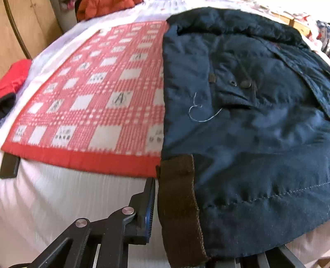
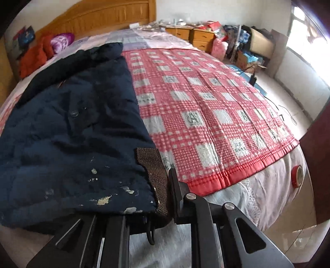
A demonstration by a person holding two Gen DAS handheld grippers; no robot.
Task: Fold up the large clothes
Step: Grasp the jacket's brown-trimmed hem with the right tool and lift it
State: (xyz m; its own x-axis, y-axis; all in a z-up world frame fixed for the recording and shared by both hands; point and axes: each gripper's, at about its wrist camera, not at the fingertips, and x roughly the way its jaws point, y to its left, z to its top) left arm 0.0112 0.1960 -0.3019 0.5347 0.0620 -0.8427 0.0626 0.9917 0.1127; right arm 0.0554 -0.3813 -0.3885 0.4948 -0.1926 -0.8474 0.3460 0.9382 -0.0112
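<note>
A dark navy padded jacket (image 1: 247,134) lies flat on the bed, collar at the far end, hem toward me. In the left wrist view my left gripper (image 1: 169,185) is shut on the hem's left corner at its brown ribbed band (image 1: 179,195). One finger (image 1: 149,198) shows beside the band; the other is hidden under the cloth. In the right wrist view the same jacket (image 2: 72,134) fills the left side. My right gripper (image 2: 158,179) is shut on the hem's right corner at a brown band (image 2: 152,165), one finger (image 2: 175,189) showing.
A red checked quilt (image 2: 206,113) covers the bed under the jacket, over a pale sheet (image 2: 237,195). A red tape roll (image 2: 297,175) sits at the bed's near right corner. Orange clothes (image 2: 33,57) lie by the wooden headboard (image 2: 103,14). Nightstands (image 2: 193,37) and boxes (image 2: 247,47) stand beyond.
</note>
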